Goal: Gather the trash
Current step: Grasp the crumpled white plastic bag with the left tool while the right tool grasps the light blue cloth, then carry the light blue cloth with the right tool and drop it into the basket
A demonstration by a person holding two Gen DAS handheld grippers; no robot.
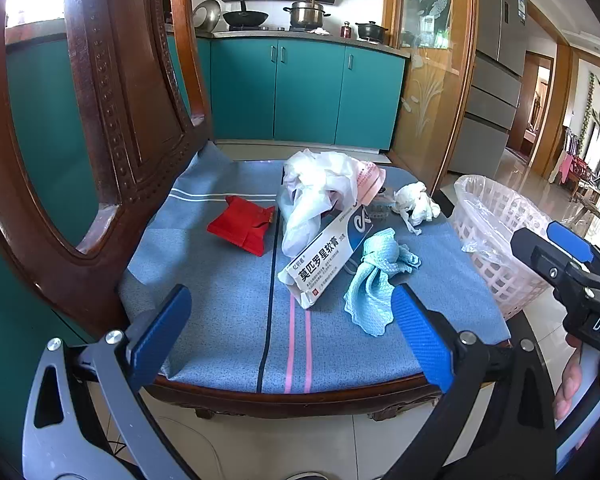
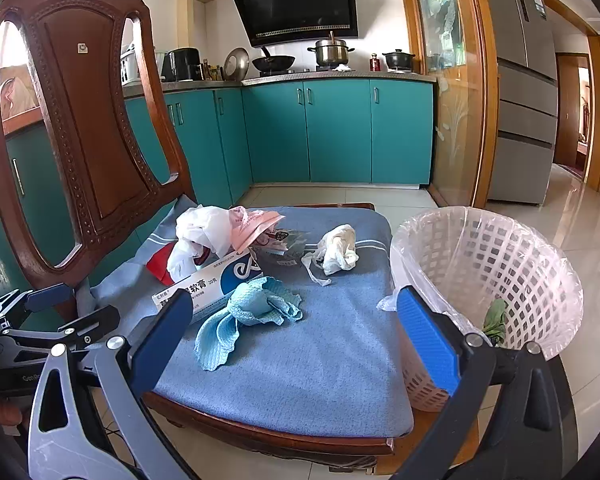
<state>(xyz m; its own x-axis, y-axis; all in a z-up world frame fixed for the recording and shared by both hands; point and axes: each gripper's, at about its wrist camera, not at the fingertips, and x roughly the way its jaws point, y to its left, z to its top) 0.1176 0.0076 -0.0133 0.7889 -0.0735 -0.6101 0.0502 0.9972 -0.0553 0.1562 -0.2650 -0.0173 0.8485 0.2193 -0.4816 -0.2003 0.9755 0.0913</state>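
Observation:
Trash lies on the blue cushion [image 1: 220, 300] of a wooden chair: a red packet [image 1: 242, 226], a white ointment box [image 1: 326, 258], crumpled white and pink plastic bags [image 1: 324, 184], a light blue cloth [image 1: 374, 280] and a wadded white tissue [image 1: 416, 202]. In the right wrist view I see the box [image 2: 220, 280], the blue cloth [image 2: 248, 316], the tissue [image 2: 340, 250] and the bags [image 2: 224, 230]. My left gripper [image 1: 292, 336] hangs open over the cushion's front edge, holding nothing. My right gripper [image 2: 296, 332] is open too, near the cushion's front right.
A white lattice bin [image 2: 492, 276] lined with clear plastic stands on the floor right of the chair, something green inside it. The chair's carved wooden back [image 1: 112, 120] rises at left. Teal kitchen cabinets [image 2: 320, 132] and a grey fridge [image 2: 524, 100] stand behind. The right gripper's body [image 1: 572, 276] shows at the left wrist view's right edge.

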